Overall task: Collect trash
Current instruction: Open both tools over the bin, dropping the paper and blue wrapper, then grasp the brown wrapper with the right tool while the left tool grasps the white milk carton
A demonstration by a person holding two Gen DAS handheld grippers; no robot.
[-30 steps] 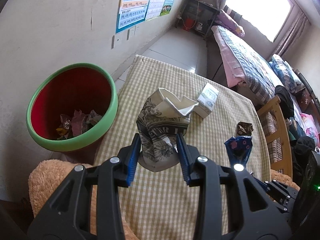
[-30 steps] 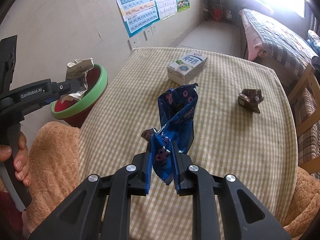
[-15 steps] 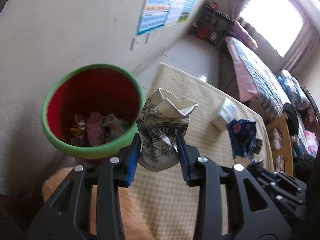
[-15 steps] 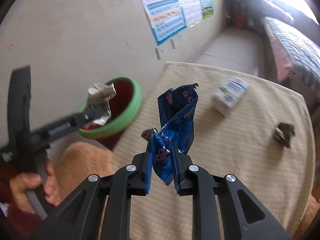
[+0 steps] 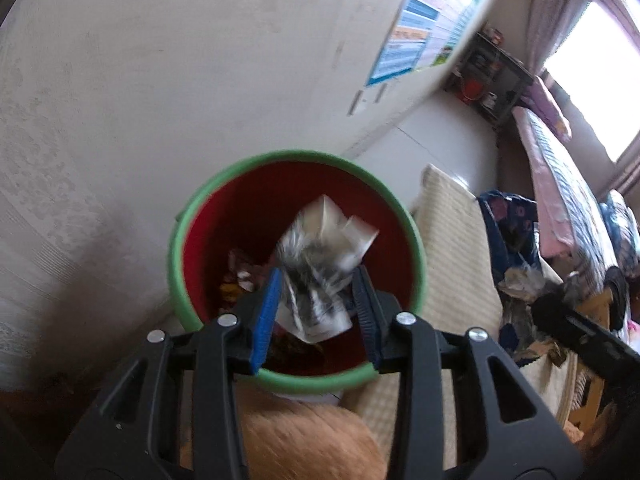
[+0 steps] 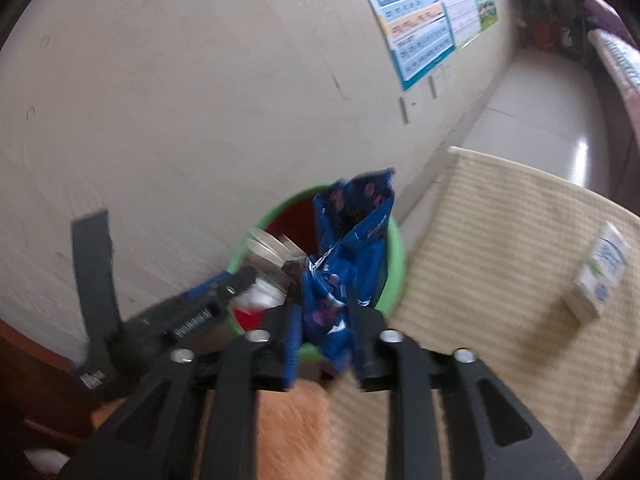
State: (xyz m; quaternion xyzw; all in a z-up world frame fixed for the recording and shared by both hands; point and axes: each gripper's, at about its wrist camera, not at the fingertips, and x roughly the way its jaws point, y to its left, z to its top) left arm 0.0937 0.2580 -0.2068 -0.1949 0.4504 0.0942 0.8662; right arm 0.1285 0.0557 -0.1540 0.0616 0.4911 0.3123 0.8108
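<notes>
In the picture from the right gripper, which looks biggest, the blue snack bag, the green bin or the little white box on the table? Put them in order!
1. Blue snack bag, though it sits nearest the camera, so it looks bigger than it is.
2. Green bin, partly hidden behind the bag, so the order of these two is unsure.
3. White box, clearly smallest in this view.

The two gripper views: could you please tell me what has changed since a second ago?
Both grippers swung from over the checked table to the green-rimmed red bin. The left gripper is opening around the crumpled grey-and-white paper wrapper, the right gripper around the blue foil snack bag. The white milk carton stays put.
</notes>
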